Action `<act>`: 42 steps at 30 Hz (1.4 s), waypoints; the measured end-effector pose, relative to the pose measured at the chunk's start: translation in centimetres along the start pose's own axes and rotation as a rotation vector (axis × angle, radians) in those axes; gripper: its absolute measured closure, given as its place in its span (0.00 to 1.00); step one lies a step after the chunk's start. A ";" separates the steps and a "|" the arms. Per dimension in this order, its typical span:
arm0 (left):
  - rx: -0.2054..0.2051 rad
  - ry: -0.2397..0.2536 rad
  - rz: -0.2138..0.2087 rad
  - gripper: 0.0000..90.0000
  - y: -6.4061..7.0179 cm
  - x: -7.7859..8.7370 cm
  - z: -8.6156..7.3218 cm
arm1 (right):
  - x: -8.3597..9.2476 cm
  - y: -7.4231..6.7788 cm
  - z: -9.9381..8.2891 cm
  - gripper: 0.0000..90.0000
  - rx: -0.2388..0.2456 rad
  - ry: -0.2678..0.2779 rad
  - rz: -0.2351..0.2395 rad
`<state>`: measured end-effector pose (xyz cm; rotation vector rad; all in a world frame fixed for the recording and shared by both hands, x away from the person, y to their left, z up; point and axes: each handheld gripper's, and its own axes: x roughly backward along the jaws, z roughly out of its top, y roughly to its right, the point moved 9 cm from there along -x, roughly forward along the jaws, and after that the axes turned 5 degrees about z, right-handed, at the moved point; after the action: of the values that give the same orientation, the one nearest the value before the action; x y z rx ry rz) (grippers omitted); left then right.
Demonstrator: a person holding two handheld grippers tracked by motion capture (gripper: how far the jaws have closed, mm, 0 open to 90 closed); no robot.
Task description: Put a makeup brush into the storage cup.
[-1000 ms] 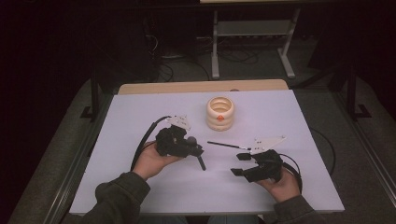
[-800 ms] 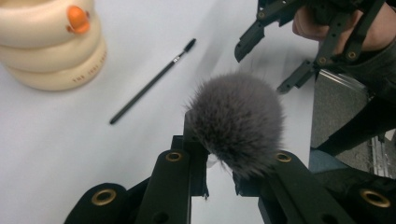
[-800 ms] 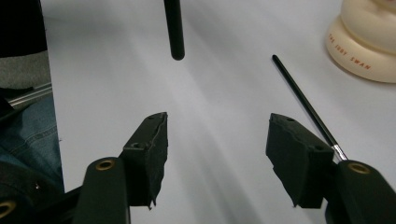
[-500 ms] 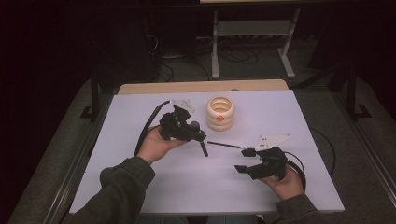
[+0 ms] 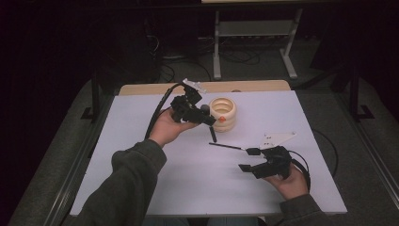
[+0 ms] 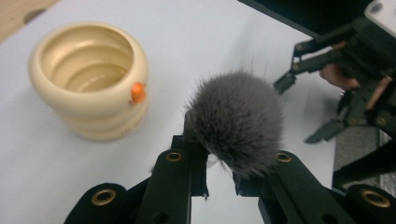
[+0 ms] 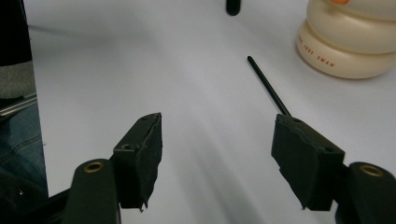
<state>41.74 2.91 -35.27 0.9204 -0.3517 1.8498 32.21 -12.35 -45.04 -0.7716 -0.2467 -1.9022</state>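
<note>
Dark floor and a metal stand leg lie beyond a white bench (image 5: 141, 122), its wooden edge showing at the far side.

Across the bench, the person's left forearm in a grey sleeve (image 5: 127, 183) reaches up from the near edge toward the far middle, the hand raised off the surface and carrying the left gripper (image 5: 200, 115) tilted toward the right of the high view. The right hand rests low near the right front corner, and the right gripper (image 5: 251, 160) points to the left across the bench, a grey three-cornered plate standing above it.

Just beside the left gripper sits a cream ribbed pot (image 5: 223, 113), open at the top, with a small orange dot on its side. A thin black stick (image 5: 225, 146) lies flat on the bench between the pot and the right gripper; in the right gripper view it runs from near the pot down behind the right-hand finger.

Left fingers (image 6: 175, 177) are clamped on a make-up brush (image 6: 238, 116) just under its fluffy grey head; its dark handle hangs down toward the bench in the high view, near the pot but apart from it. Right fingers (image 7: 142, 154) stand well apart with only bare bench between them, and they have just been opening.
</note>
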 end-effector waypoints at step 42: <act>0.133 0.002 0.130 0.86 -7.8 -2.1 8.0 | 0.5 0.7 0.7 0.34 -0.003 0.039 0.013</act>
<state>52.50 0.28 -32.68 1.0065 -0.2956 2.0126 32.98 -12.73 -44.27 -0.7358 -0.2139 -1.9038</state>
